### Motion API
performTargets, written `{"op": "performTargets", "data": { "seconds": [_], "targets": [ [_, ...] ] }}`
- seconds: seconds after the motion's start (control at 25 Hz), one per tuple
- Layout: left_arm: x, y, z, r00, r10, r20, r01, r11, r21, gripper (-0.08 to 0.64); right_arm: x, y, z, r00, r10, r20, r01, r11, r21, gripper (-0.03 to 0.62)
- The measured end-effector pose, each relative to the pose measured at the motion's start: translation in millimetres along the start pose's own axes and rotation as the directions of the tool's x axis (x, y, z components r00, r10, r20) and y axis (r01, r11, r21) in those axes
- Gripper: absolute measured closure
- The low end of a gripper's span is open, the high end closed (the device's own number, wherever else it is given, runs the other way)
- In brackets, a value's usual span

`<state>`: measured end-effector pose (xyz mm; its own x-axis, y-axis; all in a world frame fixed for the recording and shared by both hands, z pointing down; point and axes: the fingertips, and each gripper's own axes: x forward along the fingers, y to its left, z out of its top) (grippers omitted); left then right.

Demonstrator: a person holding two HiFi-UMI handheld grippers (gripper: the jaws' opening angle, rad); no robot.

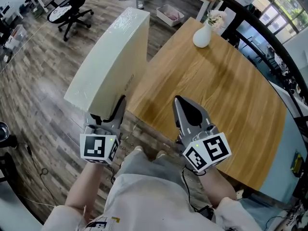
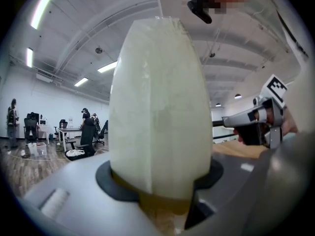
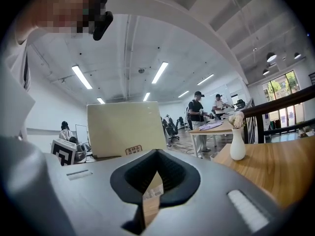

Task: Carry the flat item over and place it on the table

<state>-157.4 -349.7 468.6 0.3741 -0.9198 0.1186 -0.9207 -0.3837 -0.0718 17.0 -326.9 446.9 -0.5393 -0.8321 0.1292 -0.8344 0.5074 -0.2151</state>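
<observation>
The flat item is a thick, pale cream slab [image 1: 113,64] standing on its long edge above the wood floor, just left of the wooden table [image 1: 221,100]. My left gripper [image 1: 107,113] is shut on its near end; in the left gripper view the slab [image 2: 157,112] fills the space between the jaws, pressed by both pads. My right gripper [image 1: 182,104] hangs over the table's near left edge, shut with nothing in it. In the right gripper view its tips [image 3: 156,154] meet, and the slab [image 3: 125,129] stands to the left, apart from them.
A white vase [image 1: 202,35] with flowers stands at the table's far end. A black office chair [image 1: 72,8] and a white bin [image 1: 169,14] are on the floor beyond. A dark railing [image 1: 269,37] runs along the table's right side. Two people [image 3: 197,112] stand far off.
</observation>
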Motion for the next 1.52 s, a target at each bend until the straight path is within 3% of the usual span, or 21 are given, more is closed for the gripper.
{"op": "performTargets", "data": {
  "seconds": [0.6, 1.12, 1.32, 1.52],
  "targets": [
    [48.6, -3.0, -76.8, 0.998, -0.029, -0.062, 0.028, 1.000, -0.005, 0.296, 15.0, -40.9, -58.8, 0.998, -0.043, -0.038, 0.043, 0.999, 0.016, 0.592],
    [73.0, -12.1, -105.5, 0.997, -0.075, -0.025, 0.076, 0.996, 0.055, 0.290, 26.5, -58.9, -84.7, 0.997, -0.036, -0.066, 0.038, 0.999, 0.033, 0.592],
    [72.3, -10.0, -125.1, 0.997, -0.070, -0.027, 0.070, 0.997, 0.020, 0.288, 27.9, -61.2, -91.9, 0.997, -0.027, -0.079, 0.031, 0.999, 0.045, 0.592],
    [80.2, -10.6, -121.4, 0.997, -0.069, -0.025, 0.070, 0.997, 0.026, 0.284, 29.1, -62.0, -96.0, 0.997, -0.008, -0.082, 0.014, 0.998, 0.069, 0.592]
  ]
}}
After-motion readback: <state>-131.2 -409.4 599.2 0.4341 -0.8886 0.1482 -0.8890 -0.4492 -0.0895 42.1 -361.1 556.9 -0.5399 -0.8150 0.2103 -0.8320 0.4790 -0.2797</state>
